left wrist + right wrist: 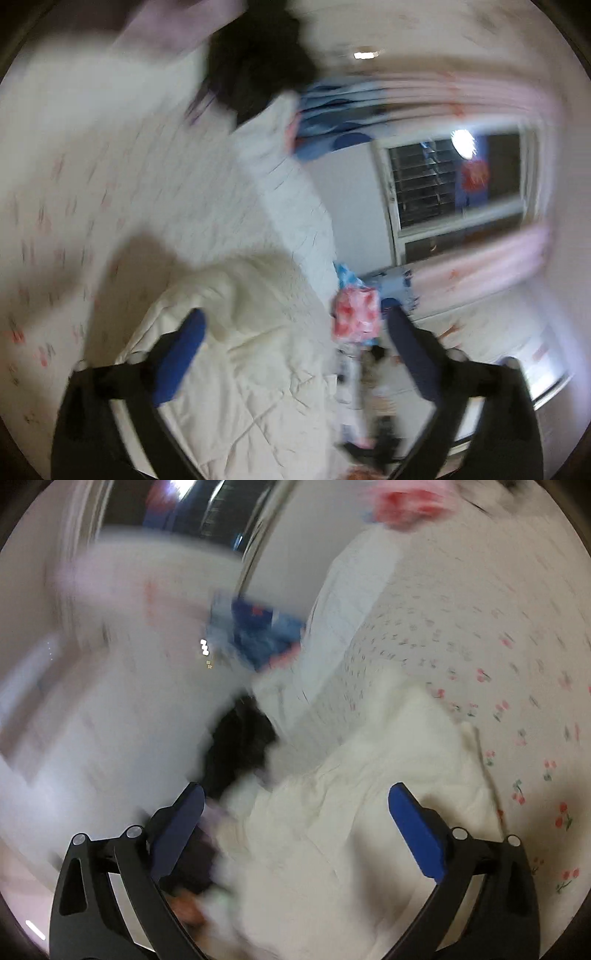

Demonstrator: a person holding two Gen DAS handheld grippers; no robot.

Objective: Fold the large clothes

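A: What lies between the fingers of the left gripper [291, 314]?

B: A cream garment [236, 354], soft and crumpled, with fine creases across it. It fills the lower middle of the left wrist view, spread on the bed [74, 184]. The gripper stands released, jaws wide, its two blue pads clear of the cloth.

A: And the right gripper [295, 790]?

B: Released too, jaws wide, nothing pinched. The same cream garment [369, 812] sits in the lower middle and lower right of its view, bunched and puffy, lying on the bedcover.

A: What is the bedcover like?

B: Pale cloth with a small pink print. In the right wrist view the print reads as little cherries with green stems, at the right edge. In the left wrist view it is only pink streaks, at the left edge, because of blur.

A: Anything one view has alone?

B: The left wrist view shows one window [454, 184] with slatted blinds at centre right, a pink curtain [480, 269] below it, and a pink-and-white patterned bundle [356, 314] near the right finger. The right wrist view gives only a smear of dark glass at the top.

A: Other cloth?

B: One dark heap [255, 62] at top centre in the left view; a dark heap [240, 746] left of centre in the right view. A blue patterned fabric [258, 635] shows above it. Both views are heavily blurred.
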